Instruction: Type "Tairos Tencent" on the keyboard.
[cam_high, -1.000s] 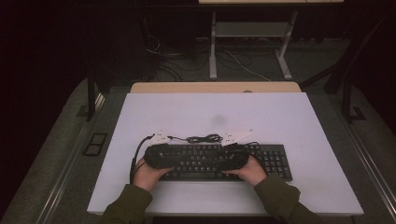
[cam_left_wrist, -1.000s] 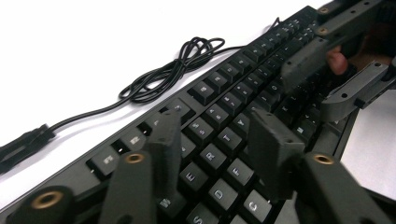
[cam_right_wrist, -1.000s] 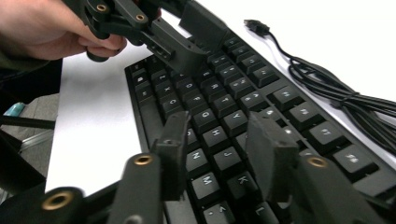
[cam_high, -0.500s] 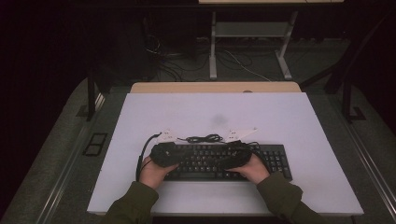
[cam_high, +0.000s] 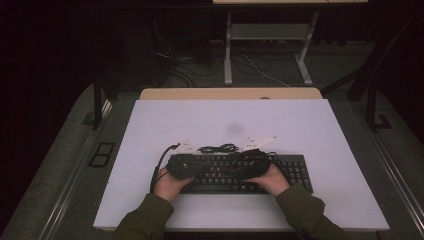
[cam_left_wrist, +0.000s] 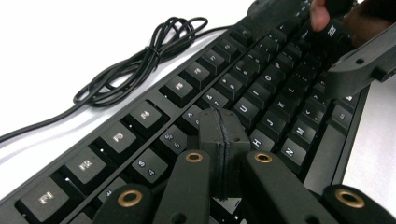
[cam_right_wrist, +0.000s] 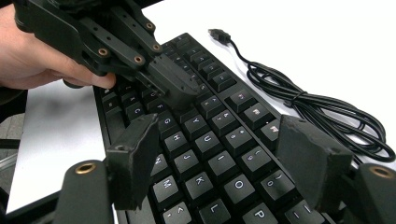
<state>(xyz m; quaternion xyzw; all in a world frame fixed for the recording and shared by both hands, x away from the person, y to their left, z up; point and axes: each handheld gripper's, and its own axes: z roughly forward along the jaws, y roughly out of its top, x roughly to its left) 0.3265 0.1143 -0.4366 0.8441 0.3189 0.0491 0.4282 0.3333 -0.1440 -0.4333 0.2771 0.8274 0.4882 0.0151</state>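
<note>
Left gripper (cam_left_wrist: 219, 135) fingers closed, empty, tip on keyboard (cam_left_wrist: 261, 88) keys; press straight down. Right gripper (cam_right_wrist: 219, 158) fingers apart, just opening, nothing between, hovering above keys.

Left gripper (cam_left_wrist: 219, 135) jaws closed empty; right gripper (cam_right_wrist: 219, 163) jaws widened.

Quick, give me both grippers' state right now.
Left gripper: just closed, jaws pressed together, empty, tip over the keyboard keys.
Right gripper: just opening, jaws apart above the keys, holding nothing.
</note>
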